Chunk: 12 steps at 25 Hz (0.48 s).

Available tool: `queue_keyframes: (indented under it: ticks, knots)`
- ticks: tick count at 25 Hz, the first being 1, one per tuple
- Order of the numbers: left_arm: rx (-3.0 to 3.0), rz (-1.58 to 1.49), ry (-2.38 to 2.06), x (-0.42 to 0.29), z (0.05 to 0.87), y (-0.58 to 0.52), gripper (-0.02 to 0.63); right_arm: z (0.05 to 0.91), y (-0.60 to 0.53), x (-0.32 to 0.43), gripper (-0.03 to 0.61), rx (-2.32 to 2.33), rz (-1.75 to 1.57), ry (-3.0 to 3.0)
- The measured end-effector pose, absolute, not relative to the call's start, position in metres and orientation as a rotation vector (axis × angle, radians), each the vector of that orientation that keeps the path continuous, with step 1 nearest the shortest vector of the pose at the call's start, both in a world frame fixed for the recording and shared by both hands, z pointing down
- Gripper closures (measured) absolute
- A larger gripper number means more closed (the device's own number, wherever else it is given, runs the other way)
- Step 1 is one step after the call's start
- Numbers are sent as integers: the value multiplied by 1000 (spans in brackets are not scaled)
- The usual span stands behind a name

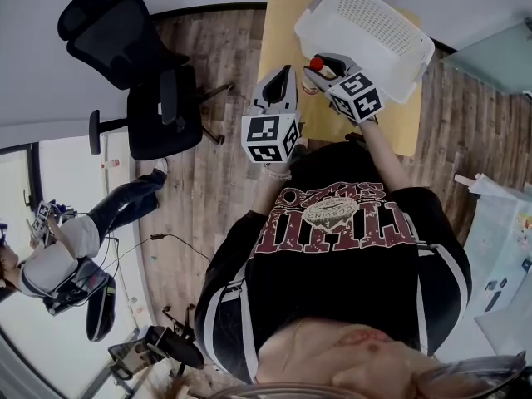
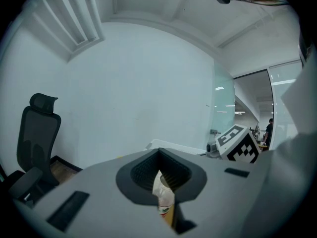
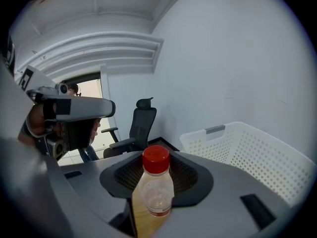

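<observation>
My right gripper (image 1: 324, 69) is clamped on a clear red-capped bottle (image 3: 154, 185). It holds the bottle over the wooden table (image 1: 281, 23), just beside the white perforated basket (image 1: 366, 23). The left gripper (image 1: 280, 80) is closed to a slit on a pale crumpled labelled item (image 2: 163, 196) (I can't name it more closely). By my reading, both things are lifted and gripped, and neither is in the basket.

Bright, even light, fisheye-warped edges
</observation>
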<state>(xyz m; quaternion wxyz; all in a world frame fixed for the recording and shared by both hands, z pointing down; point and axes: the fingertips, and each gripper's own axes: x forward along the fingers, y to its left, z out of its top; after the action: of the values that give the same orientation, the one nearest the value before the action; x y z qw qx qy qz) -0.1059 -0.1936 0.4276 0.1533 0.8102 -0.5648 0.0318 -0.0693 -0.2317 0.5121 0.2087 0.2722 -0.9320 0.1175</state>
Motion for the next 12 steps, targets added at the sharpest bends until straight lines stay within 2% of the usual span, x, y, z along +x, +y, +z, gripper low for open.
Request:
queue_keyframes:
  ticks: [12]
  knots:
    - [2323, 93, -1618, -105, 428, -192, 566, 530, -230, -64, 408, 790, 295, -2581]
